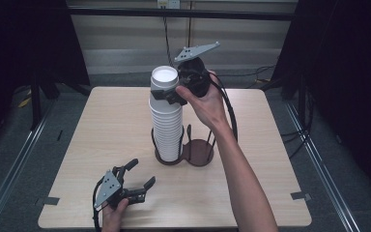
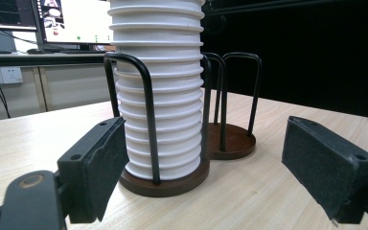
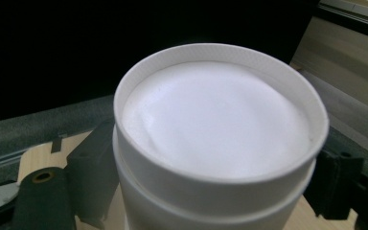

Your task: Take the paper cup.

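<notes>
Reaching to the top of the tall white cup stack [image 1: 166,116], the right gripper [image 1: 166,94] closes its jaws on the uppermost inverted cup [image 3: 220,139], seemingly to lift it off. The stack stands in the dark wire holder [image 1: 184,153] mid-worktop [image 1: 101,135]. The left gripper [image 1: 137,179] rests near the front edge, wide open and empty.

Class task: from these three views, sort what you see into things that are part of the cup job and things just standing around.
In the job: top cup, cup stack, holder, right gripper.
Standing around: left gripper, table, monitor, wall socket.
</notes>
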`<action>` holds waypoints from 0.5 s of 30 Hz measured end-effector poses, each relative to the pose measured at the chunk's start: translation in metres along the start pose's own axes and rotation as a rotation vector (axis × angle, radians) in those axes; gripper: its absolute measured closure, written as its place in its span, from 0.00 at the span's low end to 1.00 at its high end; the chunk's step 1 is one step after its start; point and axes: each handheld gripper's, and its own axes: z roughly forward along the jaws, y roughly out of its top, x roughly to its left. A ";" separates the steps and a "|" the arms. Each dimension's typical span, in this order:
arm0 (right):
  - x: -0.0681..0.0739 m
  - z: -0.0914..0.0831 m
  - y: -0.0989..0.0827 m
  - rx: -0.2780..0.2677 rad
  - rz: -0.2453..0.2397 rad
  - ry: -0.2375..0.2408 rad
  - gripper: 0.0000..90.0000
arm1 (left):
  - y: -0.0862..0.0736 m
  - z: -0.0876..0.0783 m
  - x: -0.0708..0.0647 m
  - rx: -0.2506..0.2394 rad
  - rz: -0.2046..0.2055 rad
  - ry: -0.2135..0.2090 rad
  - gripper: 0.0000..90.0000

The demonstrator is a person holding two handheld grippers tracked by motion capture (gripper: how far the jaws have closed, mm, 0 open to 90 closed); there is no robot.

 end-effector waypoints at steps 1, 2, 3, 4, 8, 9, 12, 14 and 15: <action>0.000 0.000 0.000 0.000 0.000 0.000 0.22 | 0.000 0.000 0.000 0.000 0.000 0.000 0.18; -0.001 -0.002 0.001 -0.013 0.003 0.000 0.22 | 0.000 0.000 0.000 -0.002 -0.003 0.001 0.18; -0.001 -0.002 0.001 -0.013 0.003 0.000 0.22 | 0.000 0.000 0.000 -0.002 -0.003 0.001 0.18; 0.000 -0.003 0.003 -0.024 0.002 -0.004 0.22 | 0.000 0.000 0.000 0.000 0.001 0.001 0.18; 0.000 -0.006 0.004 -0.052 0.007 -0.004 0.22 | 0.000 0.000 0.000 0.002 0.007 0.000 0.18; 0.000 -0.007 0.004 -0.061 0.008 -0.009 0.22 | 0.000 0.000 0.001 0.002 0.008 0.001 0.18; 0.000 -0.008 0.004 -0.077 0.013 -0.009 0.22 | 0.000 0.000 0.001 0.002 0.009 0.001 0.18; 0.000 -0.009 0.004 -0.093 0.019 -0.010 0.22 | 0.000 0.000 0.000 0.002 0.007 0.000 0.18; 0.000 -0.010 0.004 -0.101 0.018 -0.011 0.22 | 0.000 0.000 0.001 0.002 0.010 -0.001 0.18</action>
